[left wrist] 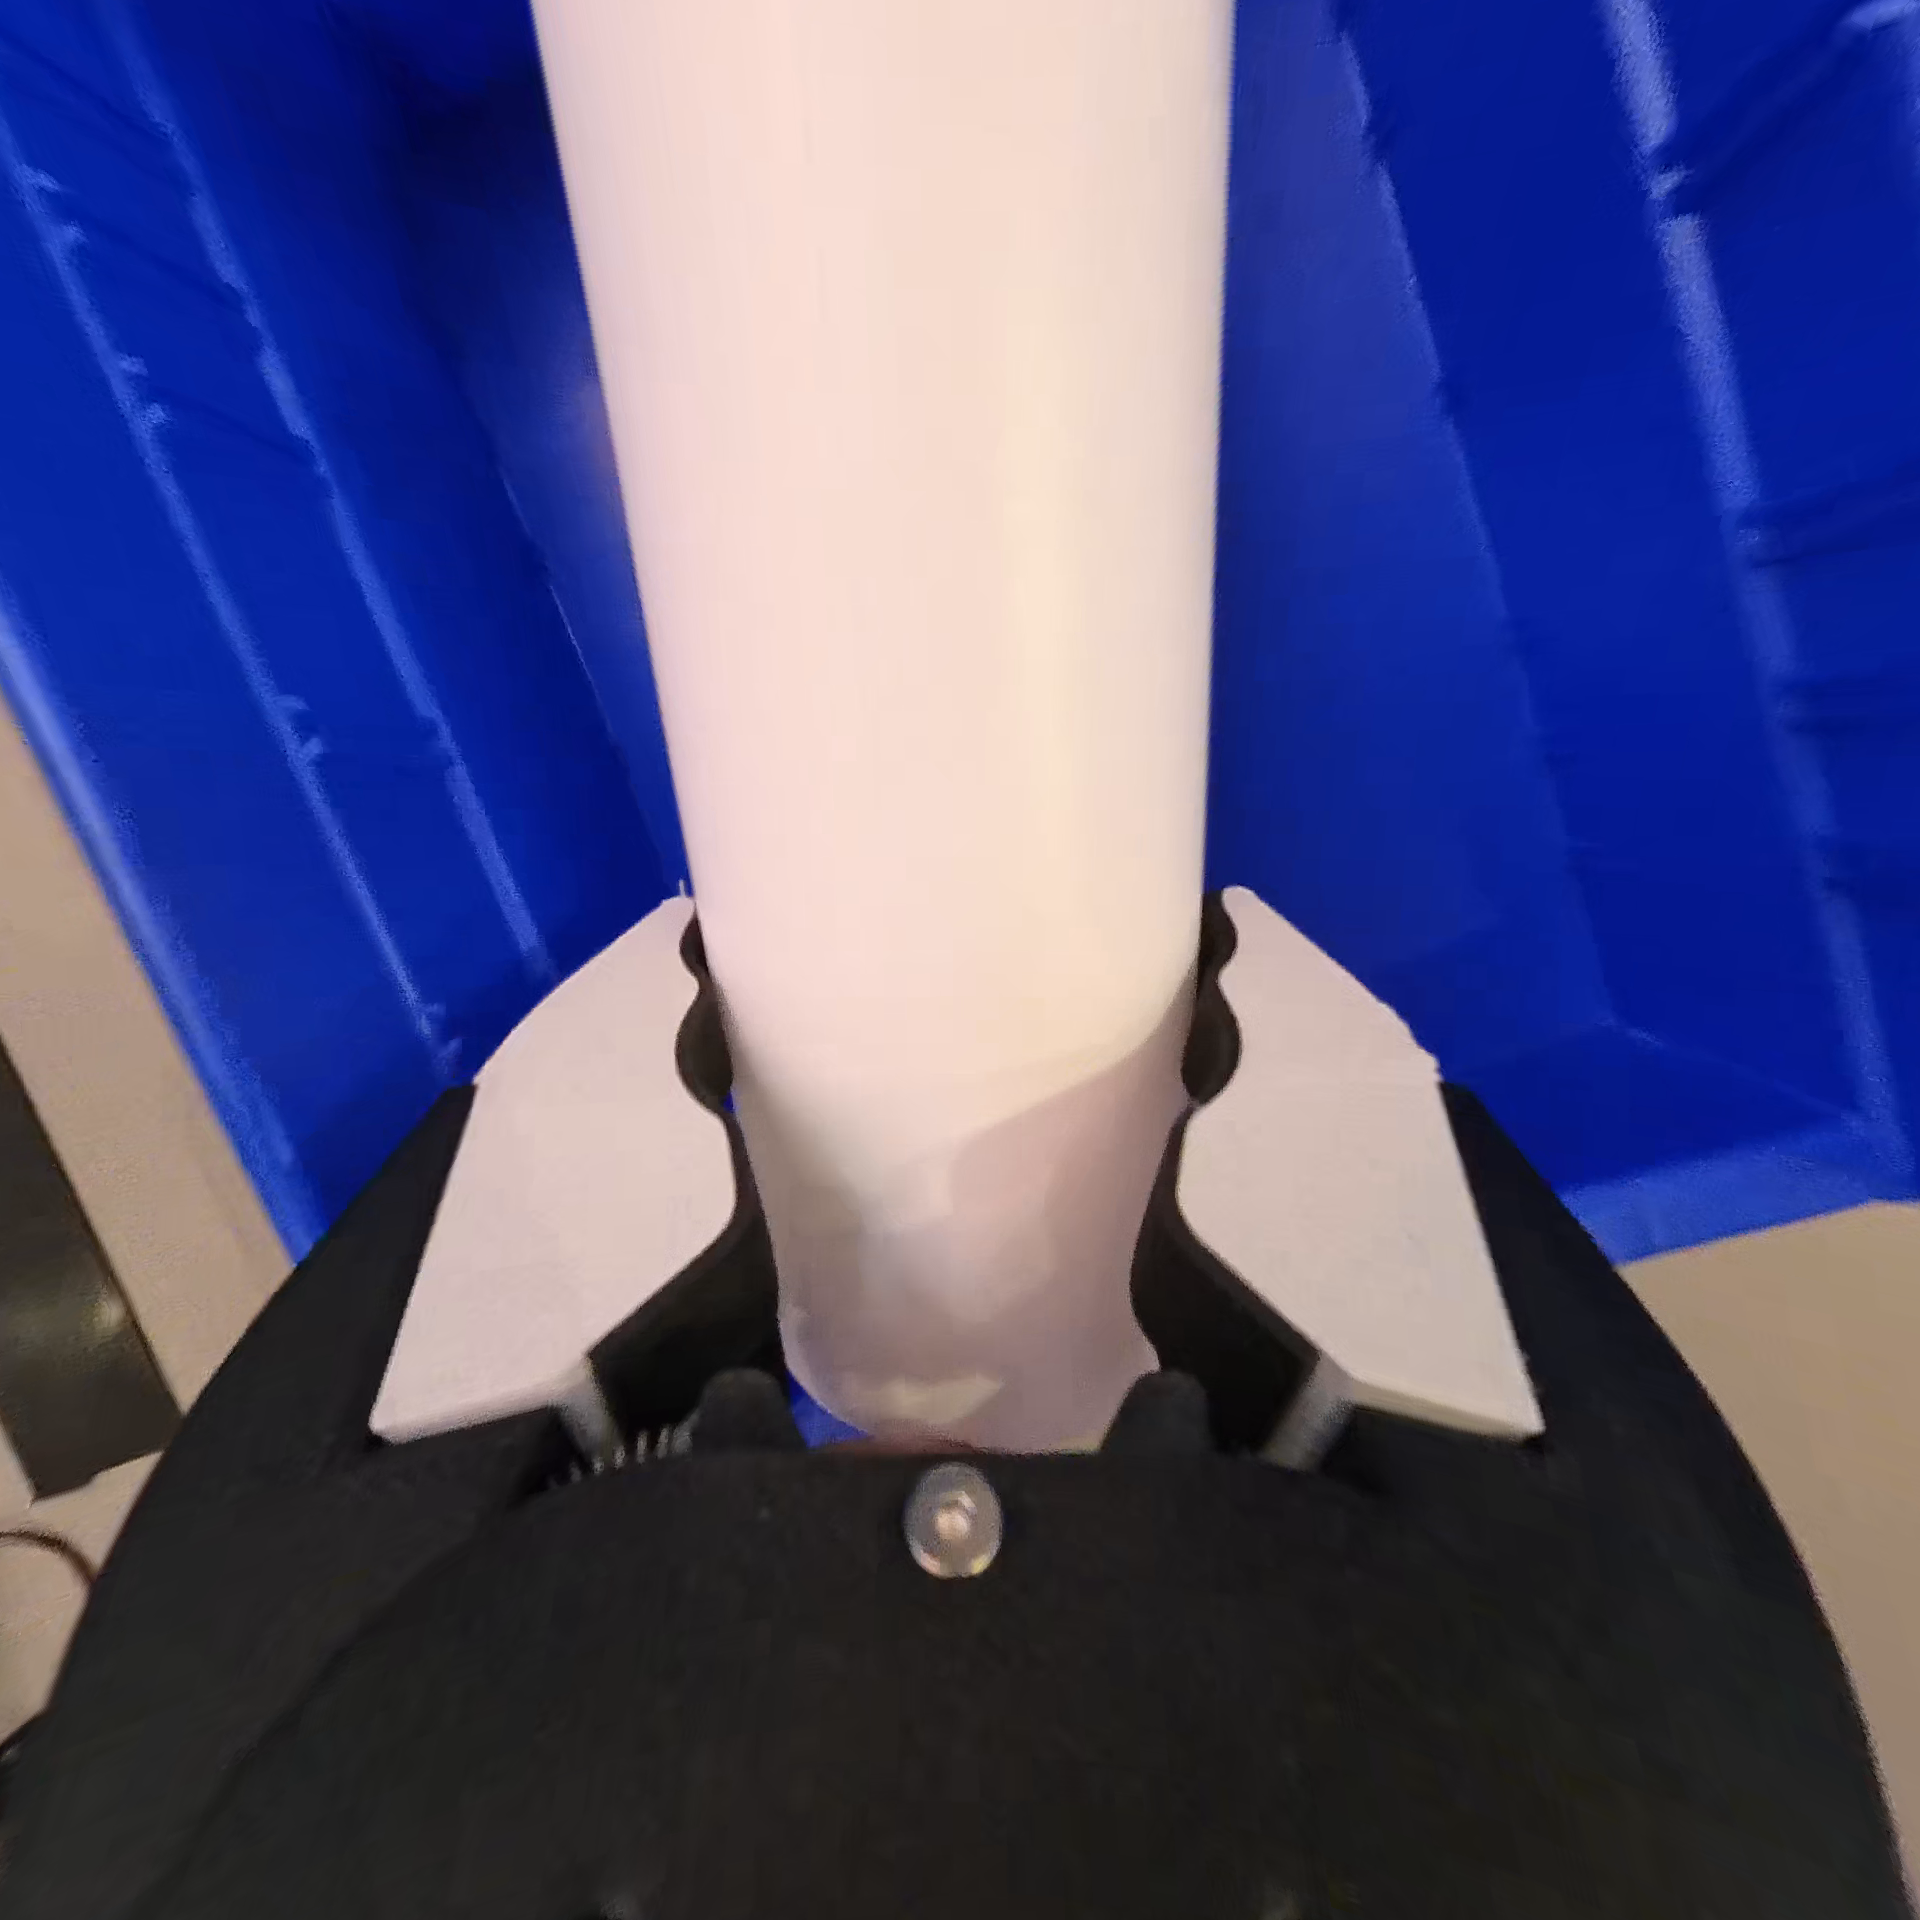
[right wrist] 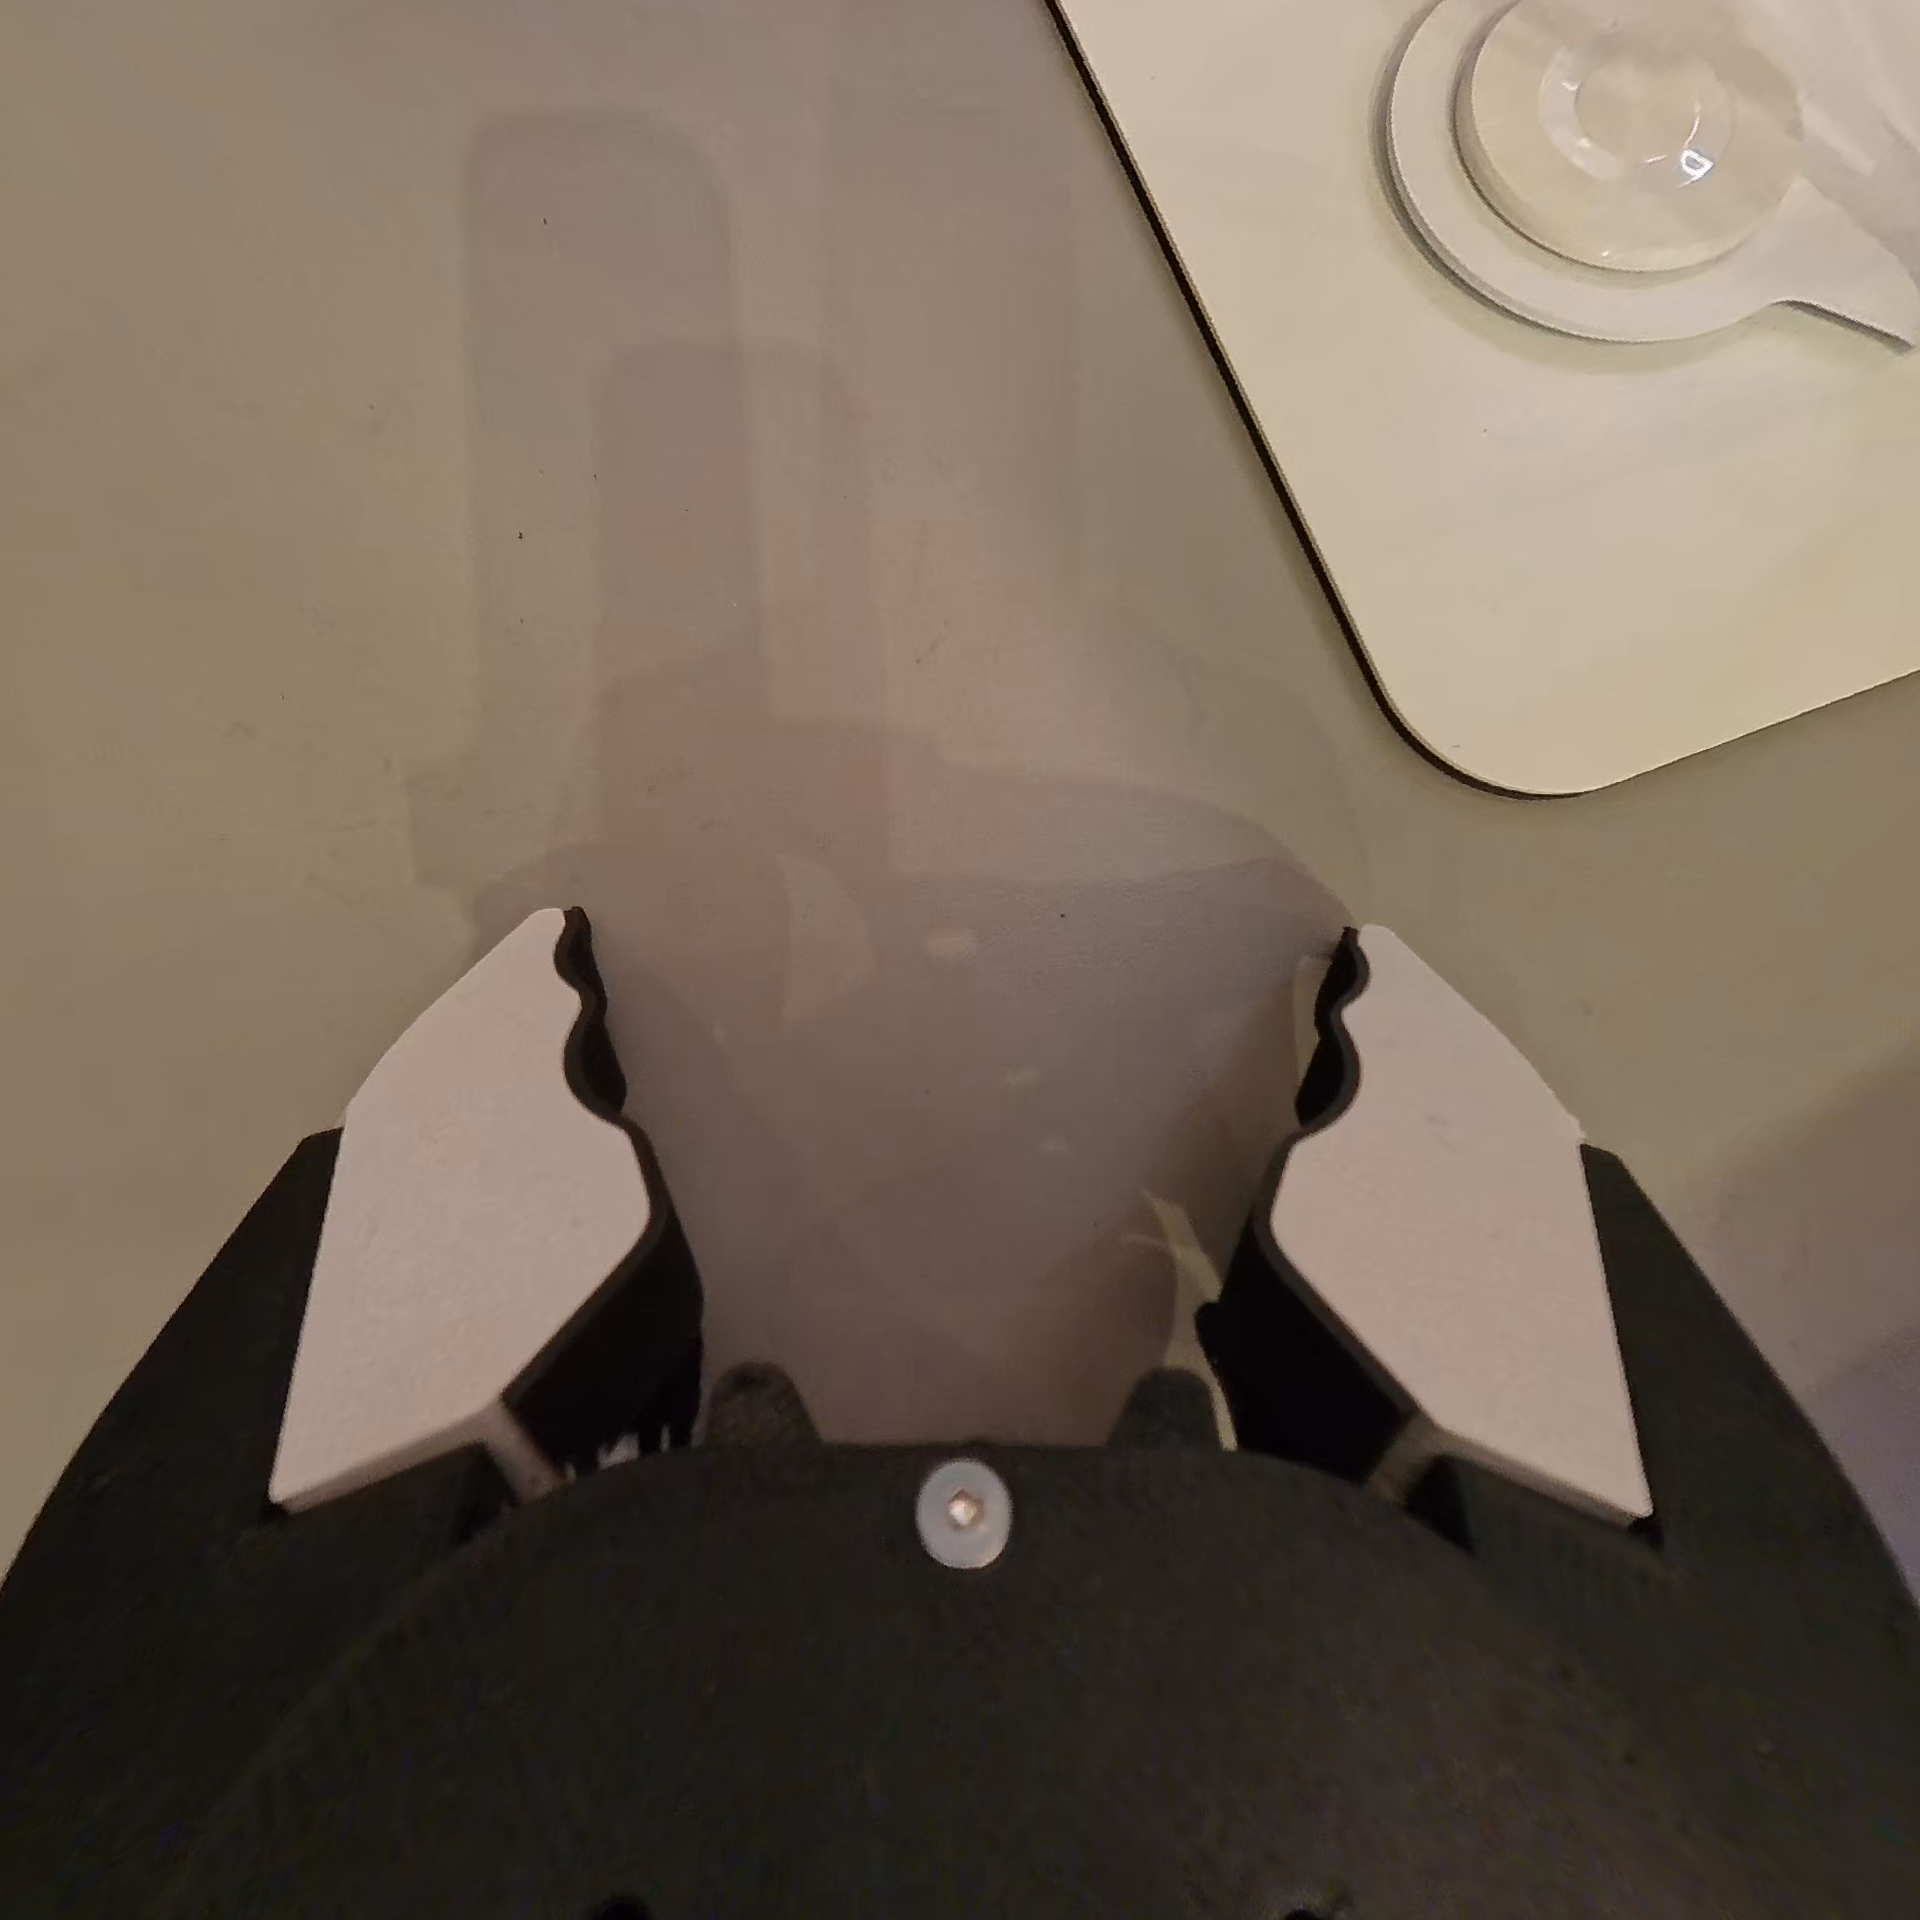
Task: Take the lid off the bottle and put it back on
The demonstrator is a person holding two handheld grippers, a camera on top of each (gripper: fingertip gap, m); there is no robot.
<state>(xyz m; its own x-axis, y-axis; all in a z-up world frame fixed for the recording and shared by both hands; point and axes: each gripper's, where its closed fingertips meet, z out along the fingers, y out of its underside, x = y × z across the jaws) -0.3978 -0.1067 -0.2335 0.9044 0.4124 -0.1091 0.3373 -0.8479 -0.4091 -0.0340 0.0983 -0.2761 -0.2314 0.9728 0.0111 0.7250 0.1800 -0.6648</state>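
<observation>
in the left wrist view, at the far left of the fingers, there is a strip of beige table point(left wrist: 94, 1039) with a dark flat thing point(left wrist: 62, 1299) on it, too blurred to tell what it is. behind both fingers stands a blue plastic bin point(left wrist: 312, 520), its ribbed walls filling the background on the two sides. the left gripper point(left wrist: 951, 987) is clenched on the bottle point(left wrist: 914, 623) — a pale, whitish cylinder that runs from between the fingers up and away past the top edge of the picture. both black wavy pads point(left wrist: 698, 1018) press against its sides, and its rounded end sits deep between the fingers, close to the gripper body. the lid does not show in this view, so i cannot tell if it is on or off.

in the right wrist view, the right gripper point(right wrist: 961, 997) hangs over the bare beige table point(right wrist: 260, 520). its fingers are apart and released, with only soft shadows on the table between them and ahead of them. to the right of the right finger, and farther ahead, lies a white board point(right wrist: 1507, 571) with a dark edge and rounded corner. on the board rests a clear round piece point(right wrist: 1621, 166) on a white ring — it is near the top right corner, well apart from the fingers.
</observation>
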